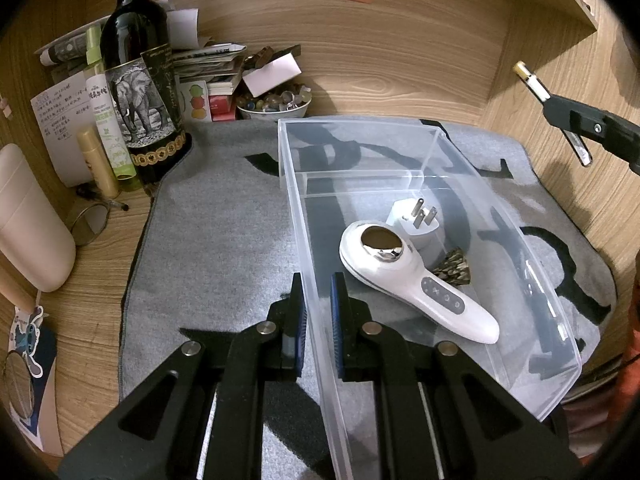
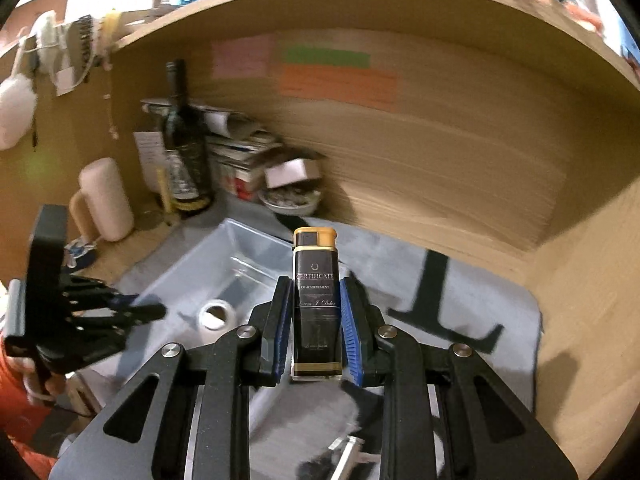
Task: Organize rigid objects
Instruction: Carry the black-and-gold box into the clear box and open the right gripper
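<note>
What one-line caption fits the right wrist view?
Right gripper holds a black lighter upright above the clear plastic box on the grey mat.

Warm, dimmish indoor light falls from above, and the corners of both fisheye views go black. The left wrist view is sharp: glare glints on the bin (image 1: pixel 420 168) wall and on the massager (image 1: pixel 416 280) head, and dark shadows lie under the bottle (image 1: pixel 140 92) at far left. The right wrist view is smeared by motion; the notes (image 2: pixel 336 80) and far wall streak, only the lighter (image 2: pixel 316 300) stays crisp. Straight edges bow near the rims.
</note>
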The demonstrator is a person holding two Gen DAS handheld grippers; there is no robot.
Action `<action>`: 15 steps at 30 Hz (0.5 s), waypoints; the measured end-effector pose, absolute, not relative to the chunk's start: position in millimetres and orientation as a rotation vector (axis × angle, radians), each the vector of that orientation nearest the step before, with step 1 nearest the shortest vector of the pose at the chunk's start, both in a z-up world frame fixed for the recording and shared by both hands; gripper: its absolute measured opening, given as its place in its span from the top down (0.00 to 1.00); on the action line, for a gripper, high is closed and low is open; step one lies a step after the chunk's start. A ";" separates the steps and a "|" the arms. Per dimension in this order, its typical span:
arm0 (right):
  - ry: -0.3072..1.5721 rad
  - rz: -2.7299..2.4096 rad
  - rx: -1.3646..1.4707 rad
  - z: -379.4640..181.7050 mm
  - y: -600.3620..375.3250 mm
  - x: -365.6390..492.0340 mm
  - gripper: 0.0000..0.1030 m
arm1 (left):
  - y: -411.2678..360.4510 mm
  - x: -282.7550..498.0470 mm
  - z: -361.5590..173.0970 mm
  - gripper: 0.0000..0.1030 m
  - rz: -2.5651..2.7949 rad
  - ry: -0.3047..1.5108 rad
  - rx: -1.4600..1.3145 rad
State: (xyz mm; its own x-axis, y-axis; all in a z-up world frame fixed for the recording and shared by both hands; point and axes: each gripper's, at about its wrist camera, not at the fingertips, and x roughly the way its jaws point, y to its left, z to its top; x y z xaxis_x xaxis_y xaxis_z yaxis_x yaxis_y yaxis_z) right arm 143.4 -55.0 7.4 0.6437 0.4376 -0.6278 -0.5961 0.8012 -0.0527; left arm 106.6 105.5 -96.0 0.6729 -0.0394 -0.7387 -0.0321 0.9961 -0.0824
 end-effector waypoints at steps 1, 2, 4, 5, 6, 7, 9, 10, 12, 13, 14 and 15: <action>0.639 0.608 -0.268 7.6 -50.7 141.5 0.79 | 105.5 106.6 -95.8 0.90 -0.005 0.833 -0.091; 0.641 0.624 -0.273 6.7 -44.3 140.3 0.79 | 105.3 106.5 -95.8 0.90 -0.005 0.833 -0.091; 0.648 0.645 -0.284 3.5 -35.7 138.8 0.79 | 105.4 106.6 -95.7 0.90 -0.005 0.832 -0.091; 0.656 0.654 -0.289 0.8 -31.9 139.4 0.79 | 105.1 106.7 -95.4 0.90 -0.005 0.832 -0.092; 0.669 0.666 -0.298 -2.7 -26.4 139.1 0.79 | 105.0 106.8 -95.2 0.90 -0.006 0.832 -0.093; 0.685 0.677 -0.308 -7.2 -21.3 139.4 0.79 | 105.2 107.1 -95.0 0.90 -0.007 0.831 -0.094; 0.713 0.691 -0.331 -17.0 -13.0 139.9 0.79 | 104.9 107.4 -94.8 0.90 -0.009 0.831 -0.094; 0.729 0.696 -0.343 -22.8 -9.2 140.1 0.79 | 104.7 107.6 -94.8 0.90 -0.009 0.830 -0.094; 0.766 0.705 -0.363 -35.3 -2.7 142.1 0.79 | 104.8 107.4 -95.1 0.90 -0.009 0.831 -0.093; 0.782 0.708 -0.371 -40.4 -0.5 142.6 0.79 | 104.7 107.7 -95.1 0.90 -0.010 0.830 -0.093; 0.799 0.710 -0.380 -46.1 1.9 143.6 0.79 | 104.6 108.0 -95.1 0.90 -0.010 0.830 -0.092; 0.813 0.711 -0.389 -50.6 3.6 144.4 0.79 | 104.7 107.6 -95.3 0.90 -0.010 0.830 -0.092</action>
